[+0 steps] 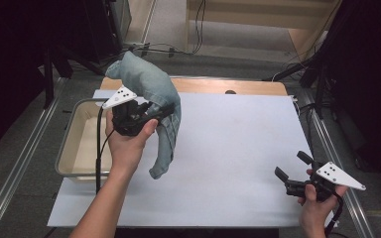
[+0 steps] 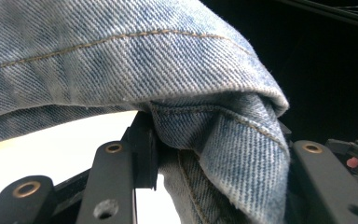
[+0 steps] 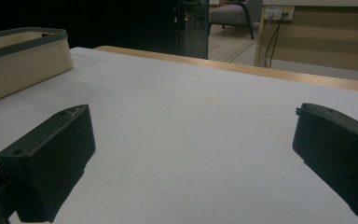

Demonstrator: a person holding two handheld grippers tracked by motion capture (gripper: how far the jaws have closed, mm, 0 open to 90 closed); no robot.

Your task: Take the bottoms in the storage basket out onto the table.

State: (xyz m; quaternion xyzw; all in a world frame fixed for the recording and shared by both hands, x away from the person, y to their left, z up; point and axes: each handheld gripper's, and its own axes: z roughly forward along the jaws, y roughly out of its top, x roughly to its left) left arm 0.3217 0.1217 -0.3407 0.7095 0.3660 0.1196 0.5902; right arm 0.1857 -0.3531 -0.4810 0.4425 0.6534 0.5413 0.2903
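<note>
A piece of pale blue denim cloth [image 1: 151, 87] hangs in the air over the left part of the white sheet [image 1: 228, 148], its lower end dangling just above the sheet. My left gripper [image 1: 151, 111] is shut on the denim cloth [image 2: 205, 121], which bunches between the jaws in the left gripper view. At the table's right front my right gripper [image 1: 290, 166] rests low over the sheet, open, with nothing between its fingertips [image 3: 56, 154].
A metal tray [image 1: 72, 144] with raised walls stands at the left edge of the table; its wall [image 3: 23, 60] also appears in the right gripper view. A wooden table edge [image 1: 228, 87] runs along the back. Black stands and cables lie beyond.
</note>
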